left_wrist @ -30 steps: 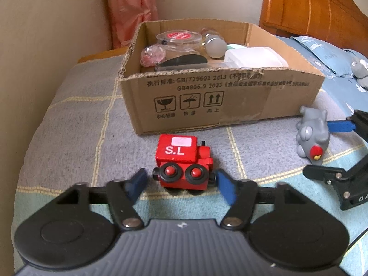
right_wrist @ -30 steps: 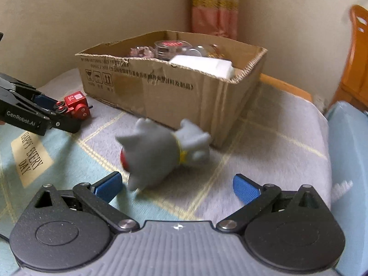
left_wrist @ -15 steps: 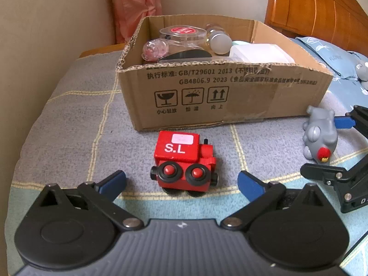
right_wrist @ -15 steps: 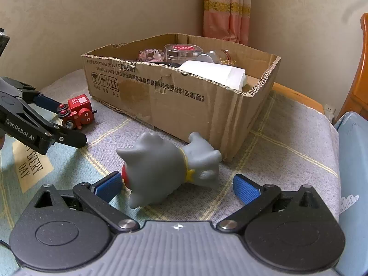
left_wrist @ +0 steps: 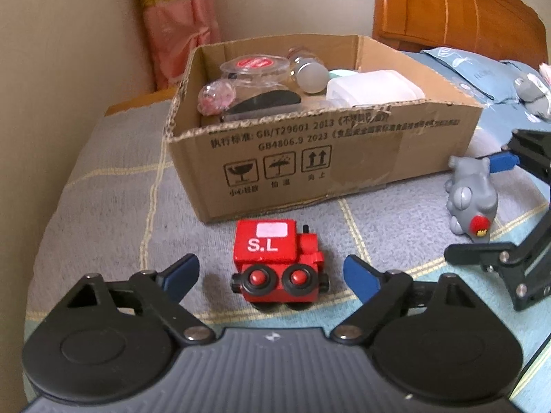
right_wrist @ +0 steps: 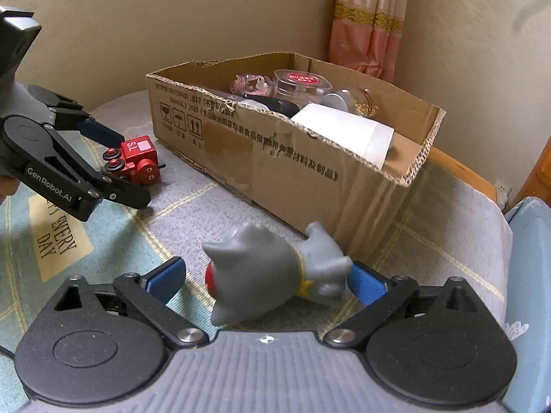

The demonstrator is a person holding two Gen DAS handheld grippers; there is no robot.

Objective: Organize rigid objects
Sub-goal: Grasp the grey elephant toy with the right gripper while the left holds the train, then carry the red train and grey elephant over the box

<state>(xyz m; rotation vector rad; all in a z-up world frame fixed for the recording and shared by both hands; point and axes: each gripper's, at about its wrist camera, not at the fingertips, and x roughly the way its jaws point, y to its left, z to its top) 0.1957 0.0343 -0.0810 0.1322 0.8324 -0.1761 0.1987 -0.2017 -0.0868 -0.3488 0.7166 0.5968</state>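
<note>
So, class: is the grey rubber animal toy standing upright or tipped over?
Tipped over: the grey rubber animal toy lies on its side on the blanket.

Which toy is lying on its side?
The grey toy animal, tipped over between the right gripper's fingers. The red toy train stands upright on its wheels.

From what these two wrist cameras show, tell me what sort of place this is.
Most likely a bedroom at home: an orange wooden headboard, a grey checked bed cover under the brown cardboard box, and a pink curtain in the corner.
</note>
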